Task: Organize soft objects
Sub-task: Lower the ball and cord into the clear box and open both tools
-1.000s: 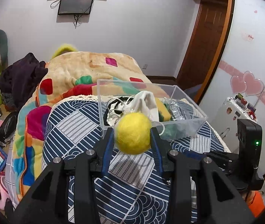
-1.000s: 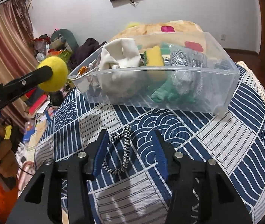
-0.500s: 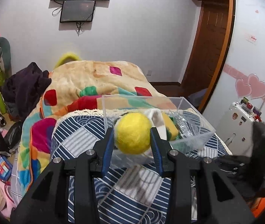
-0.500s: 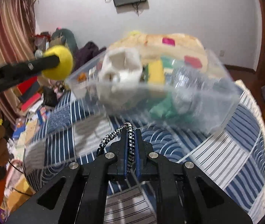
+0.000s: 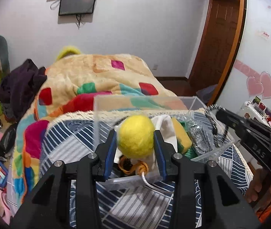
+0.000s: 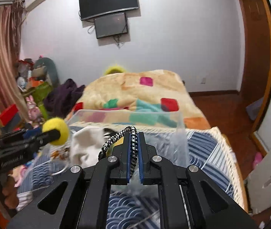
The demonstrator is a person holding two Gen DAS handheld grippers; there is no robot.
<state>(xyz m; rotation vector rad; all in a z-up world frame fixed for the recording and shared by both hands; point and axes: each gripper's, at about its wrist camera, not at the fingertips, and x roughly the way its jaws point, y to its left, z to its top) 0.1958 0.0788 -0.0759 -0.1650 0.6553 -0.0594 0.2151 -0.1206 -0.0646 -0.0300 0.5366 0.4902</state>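
In the lower middle of the left wrist view, the left gripper [image 5: 135,143] is clamped on a round fuzzy yellow felt ball [image 5: 136,135], the blue-padded fingers [image 5: 110,150] pressing it from both sides. The ball hangs over the near end of a clear rectangular plastic bin [image 5: 196,103], which sits on a bed covered by a navy-and-white patterned cloth [image 5: 66,137]. Inside the bin, behind and to the right of the ball, lie a white cloth bag [image 5: 167,131], a yellow sponge with a green layer [image 5: 181,135], a crumpled silvery mesh scrubber [image 5: 200,137] and, directly below the ball, an orange knotted cord [image 5: 133,166].

At the right edge of that frame the right gripper [image 5: 218,112] reaches in over the bin's right side, carrying a black-and-white braided cord loop [image 5: 214,122]. In the right wrist view, the right gripper [image 6: 134,139] is pinched narrow on this braided loop [image 6: 116,137], which arcs out to the left of the fingertips, above the bin [image 6: 179,122]. The left gripper and its ball [image 6: 56,131] appear at the centre left, beside the white bag [image 6: 85,145].

Beyond the bin a beige fleece blanket with coloured squares [image 5: 101,70] fills the middle of the frame, with two dark wall-mounted screens [image 6: 110,13] in the upper centre.
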